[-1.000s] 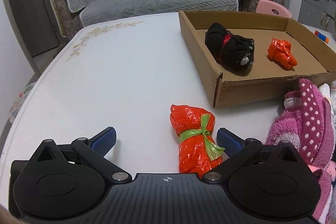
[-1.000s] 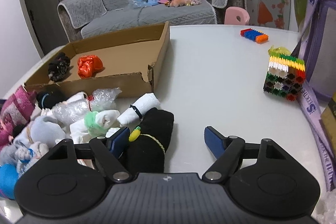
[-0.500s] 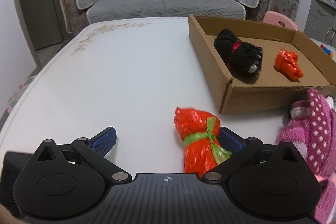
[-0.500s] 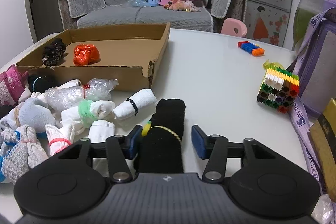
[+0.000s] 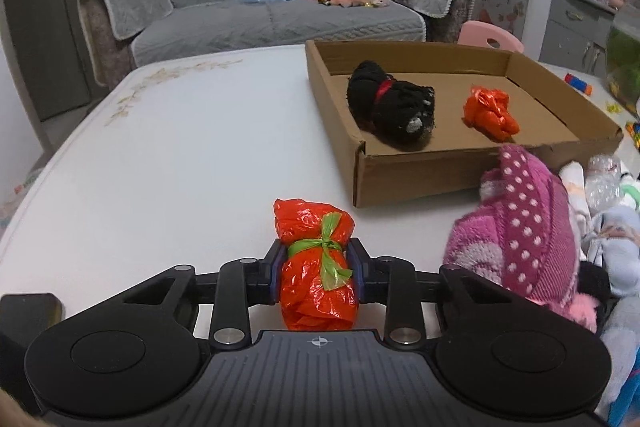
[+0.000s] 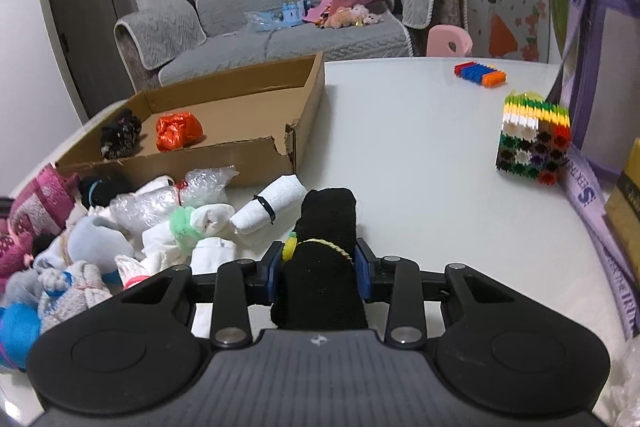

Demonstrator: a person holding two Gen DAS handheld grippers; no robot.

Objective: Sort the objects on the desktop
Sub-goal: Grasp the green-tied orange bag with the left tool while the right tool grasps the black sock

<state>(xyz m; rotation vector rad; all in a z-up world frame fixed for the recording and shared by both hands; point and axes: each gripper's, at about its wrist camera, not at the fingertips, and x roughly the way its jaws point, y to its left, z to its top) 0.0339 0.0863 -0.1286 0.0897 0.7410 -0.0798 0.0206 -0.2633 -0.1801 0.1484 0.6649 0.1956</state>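
Observation:
My left gripper (image 5: pixel 318 273) is shut on an orange plastic bundle tied with a green strip (image 5: pixel 316 283), near the white table's front. My right gripper (image 6: pixel 320 273) is shut on a black sock roll with a yellow band (image 6: pixel 324 247). A cardboard tray (image 5: pixel 404 183) stands ahead on the table and holds a black sock bundle (image 5: pixel 394 111) and a small orange bundle (image 5: pixel 490 111). The tray also shows in the right wrist view (image 6: pixel 248 155), to the left.
A pile of rolled socks and plastic bundles (image 6: pixel 160 223) lies left of my right gripper, with a pink dotted sock (image 5: pixel 524 219). A coloured block cube (image 6: pixel 532 139), a block strip (image 6: pixel 480 73) and a purple bag (image 6: pixel 604 67) stand right. A grey sofa (image 5: pixel 272 15) is behind.
Both grippers have closed: the left on the orange bundle, the right on the black sock roll. Both moved forward around their objects.

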